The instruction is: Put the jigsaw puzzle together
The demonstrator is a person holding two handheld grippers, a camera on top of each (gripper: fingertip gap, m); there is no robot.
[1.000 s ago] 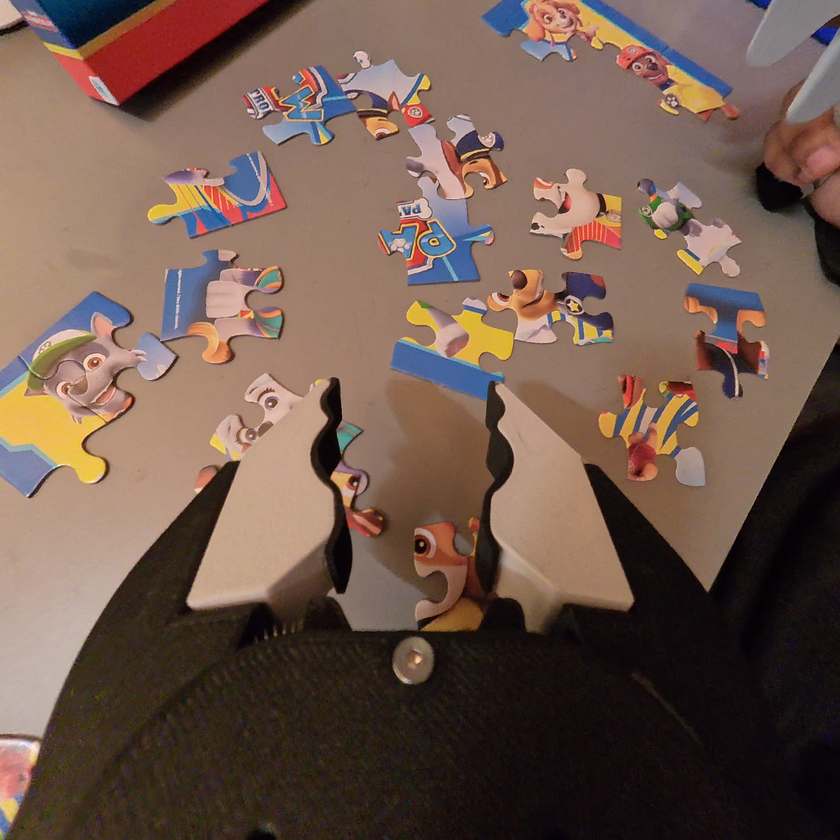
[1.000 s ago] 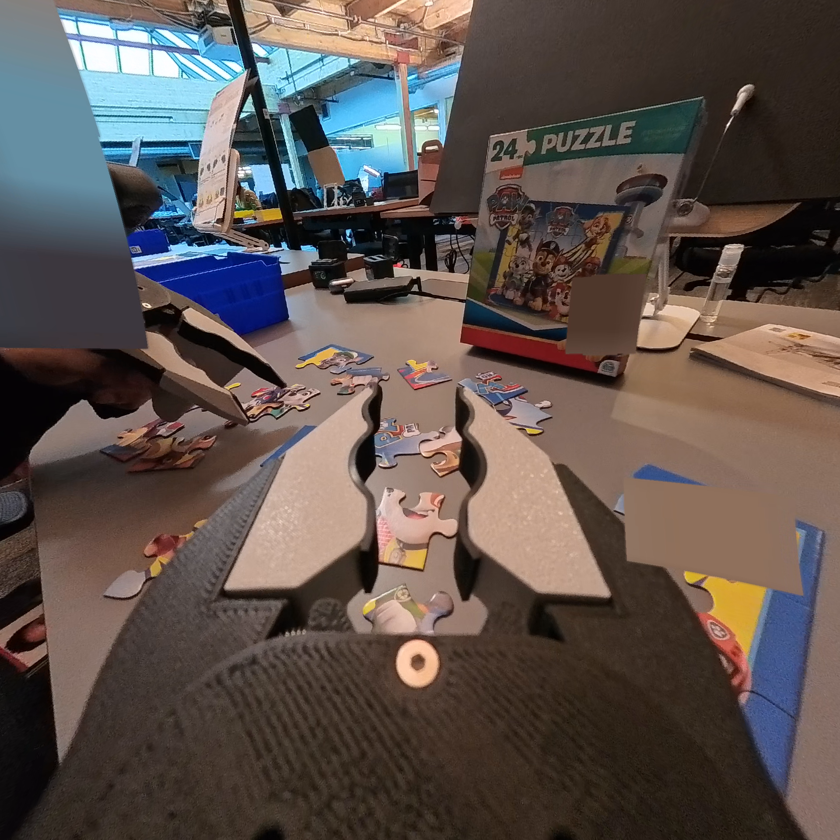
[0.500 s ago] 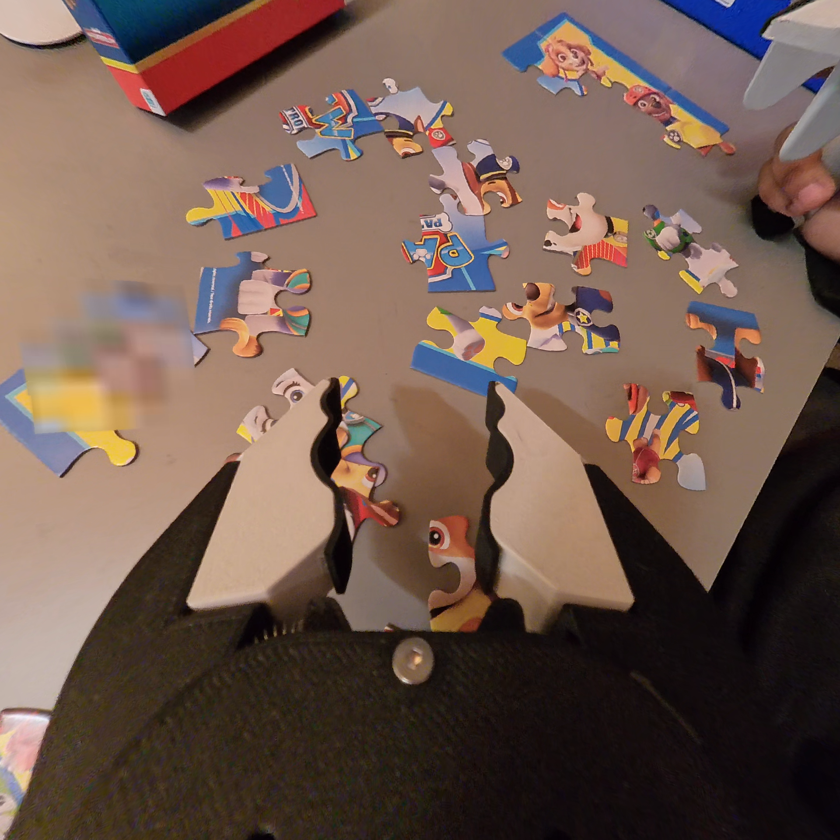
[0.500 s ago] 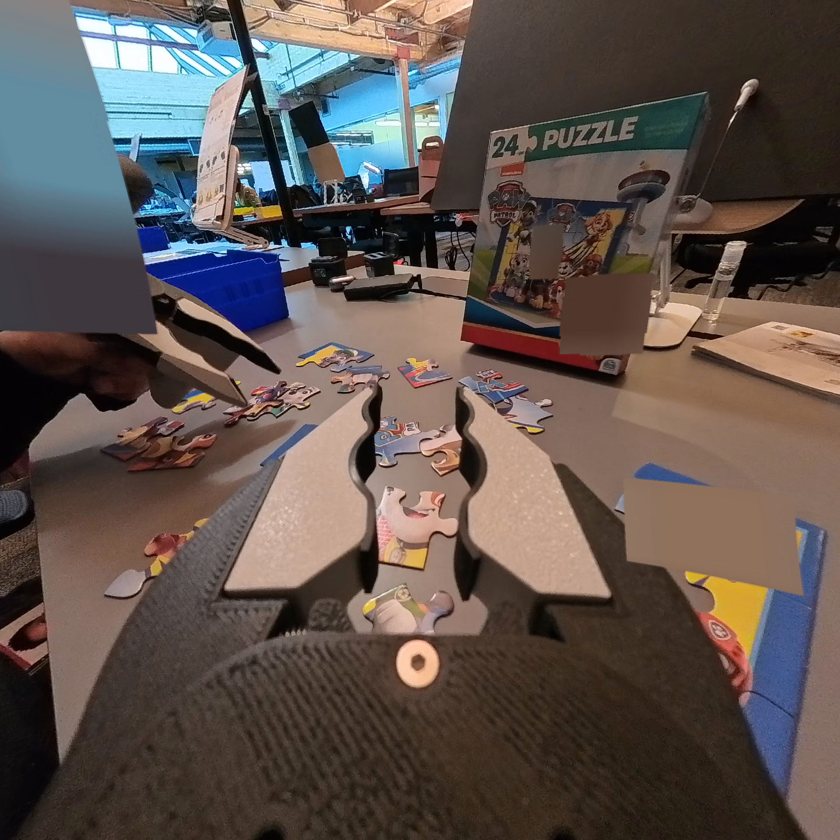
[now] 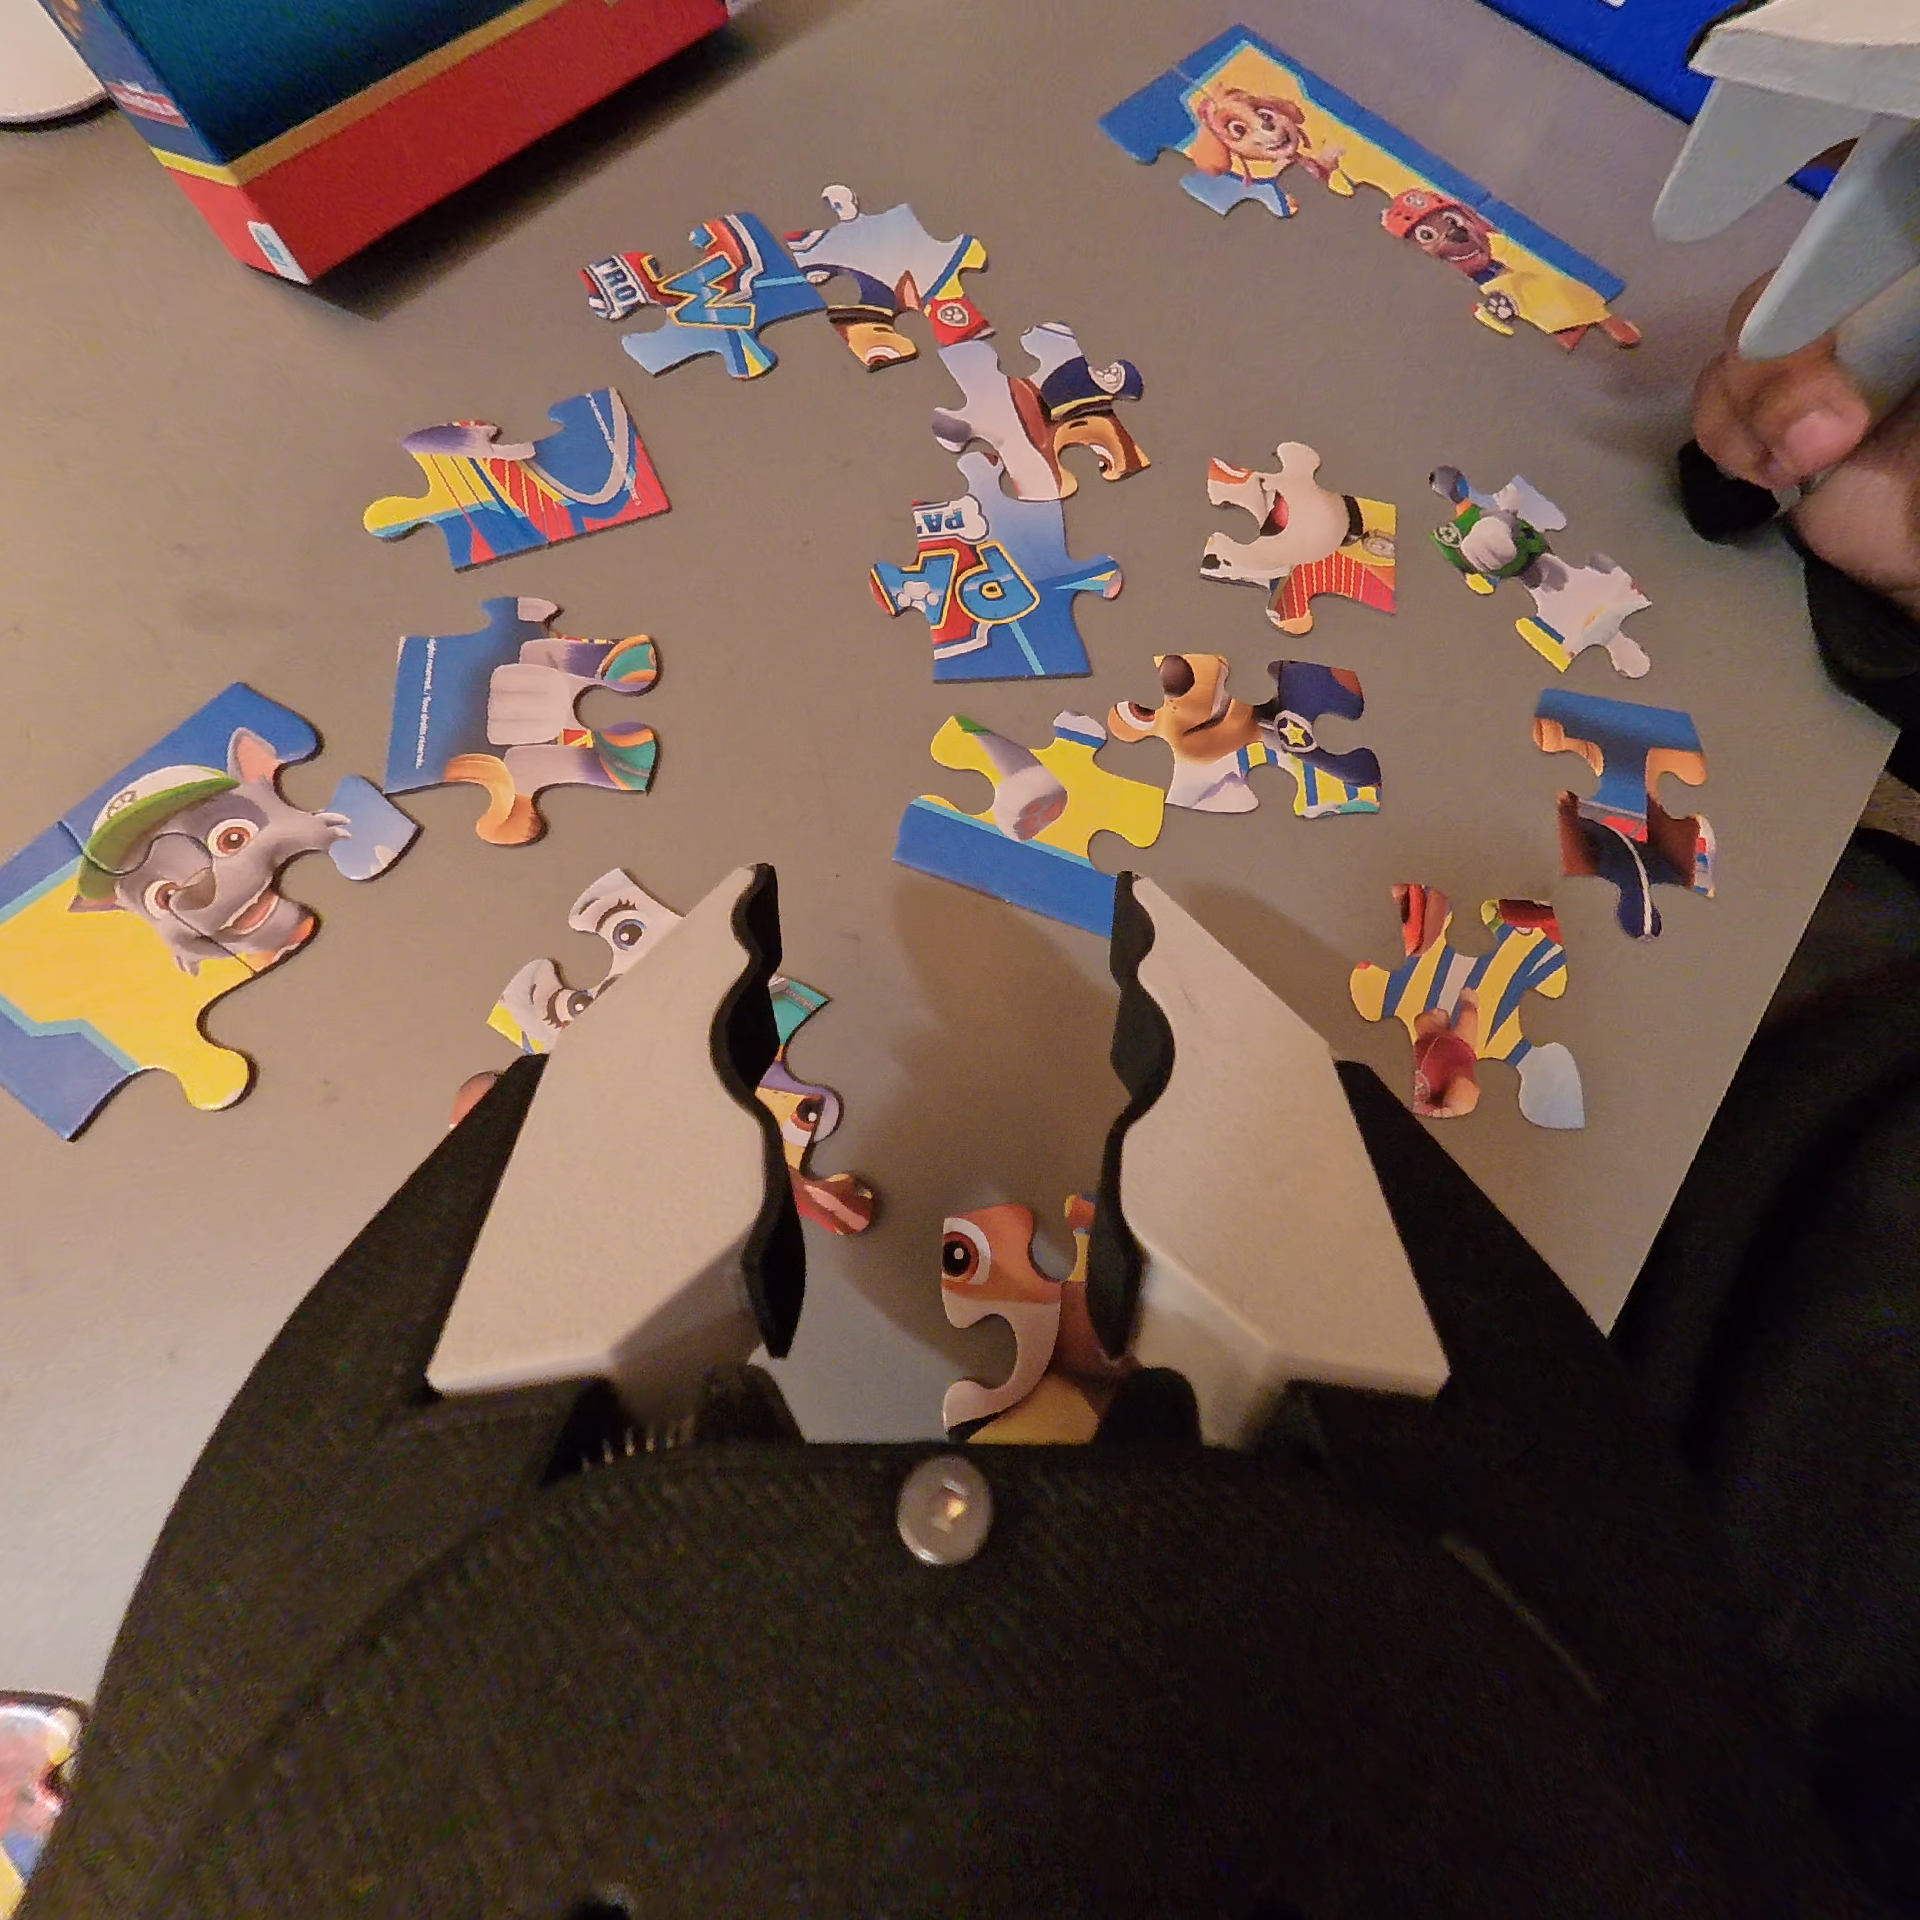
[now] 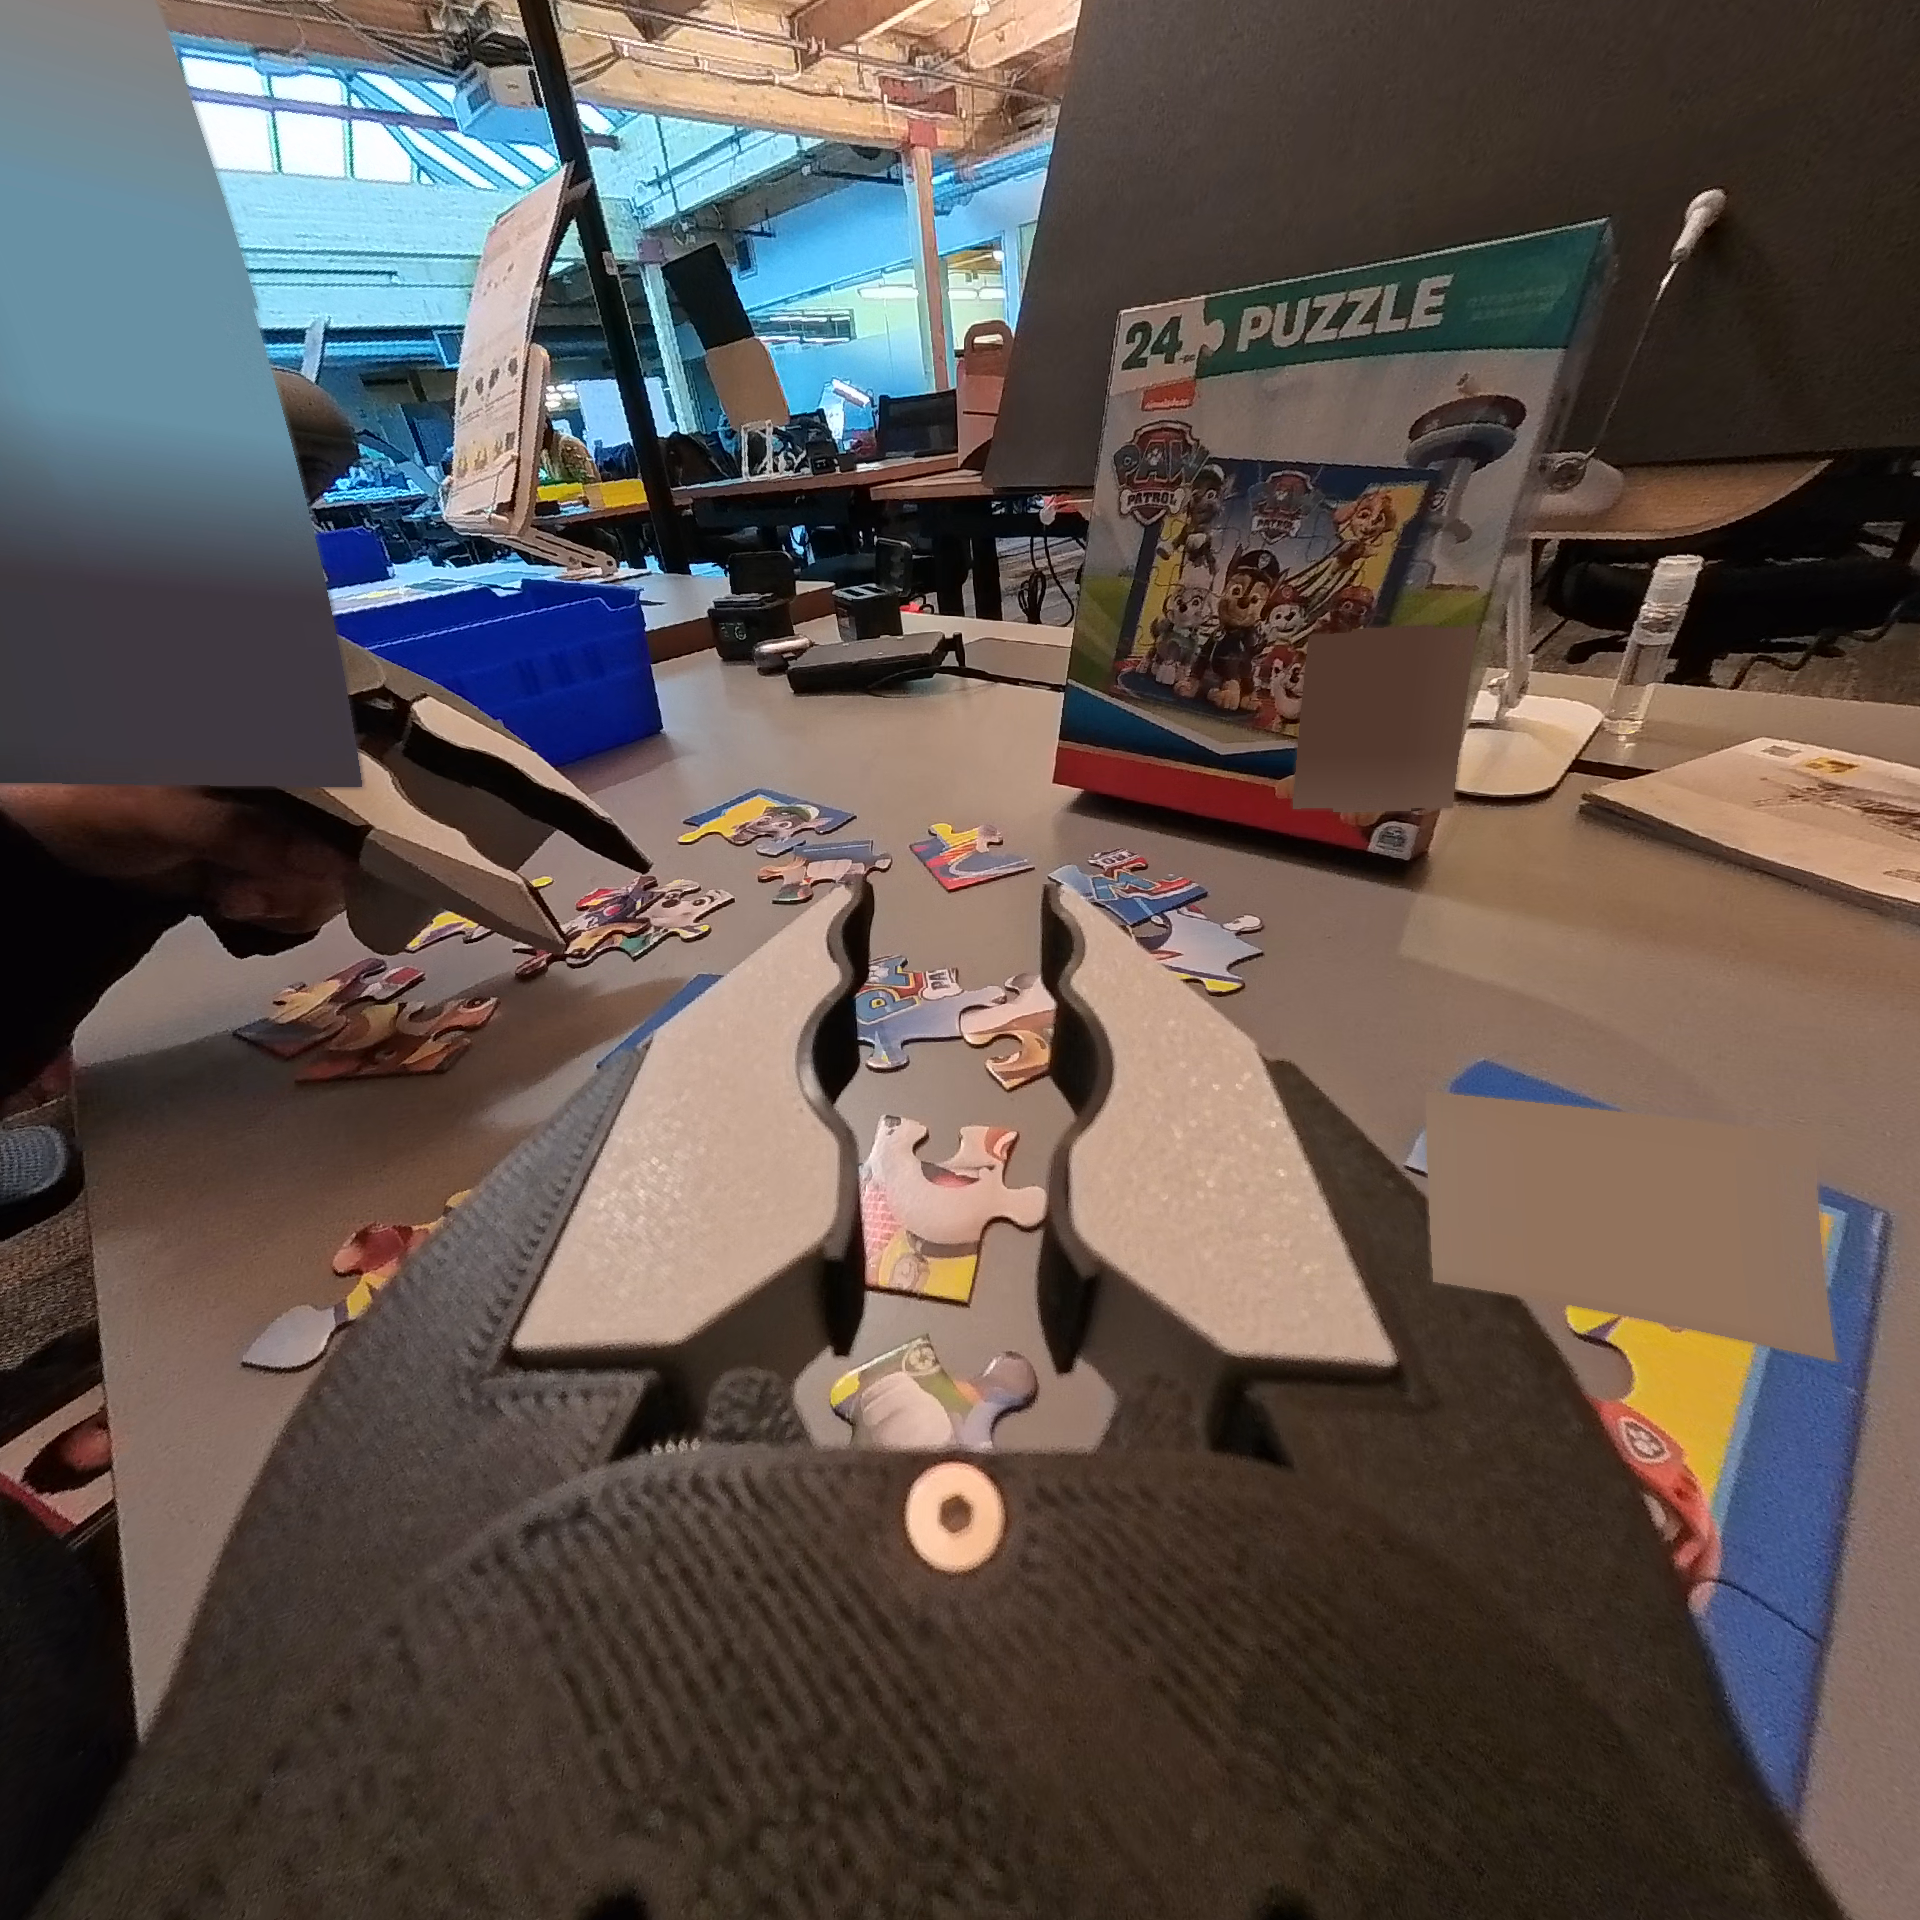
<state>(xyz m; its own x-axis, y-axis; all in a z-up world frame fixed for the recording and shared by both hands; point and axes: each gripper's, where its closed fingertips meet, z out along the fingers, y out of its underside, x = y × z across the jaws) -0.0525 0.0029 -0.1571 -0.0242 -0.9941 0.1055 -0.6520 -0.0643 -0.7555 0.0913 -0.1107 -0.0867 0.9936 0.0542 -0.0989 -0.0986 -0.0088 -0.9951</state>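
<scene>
Puzzle pieces [image 5: 992, 582] lie scattered face up across the grey desk [image 5: 187, 1299], most of them loose, a few joined into small sections – one with a grey pup on yellow and blue at the left edge [image 5: 135, 914], another long blue-and-yellow strip at the far right [image 5: 1351, 166]. The left gripper [image 5: 940, 904] hangs low over the near part of the spread with its fingers [image 5: 665, 1091] parted wide and nothing between the pads; bare desk shows in the gap. A piece with a white, big-eyed face [image 5: 613, 935] is partly covered by the left finger, an orange-faced piece [image 5: 997, 1299] shows near the base of the right finger, and a yellow piece with a blue border [image 5: 1029, 821] lies just beyond the tips. The right gripper [image 6: 956, 904] is held lower and flatter over the desk, its fingers [image 6: 1195, 1164] parted more narrowly and gripping nothing – a white-and-yellow piece [image 6: 935, 1205] lies flat on the desk below the gap. In the right wrist view the left gripper's tips are right by a cluster of dark pieces [image 6: 634, 914]; whether they touch is unclear. A puzzle box [image 6: 1320, 540] stands upright at the far side, a blue bin [image 6: 520, 665] sits to the left, and a booklet [image 6: 1766, 821] lies to the right
</scene>
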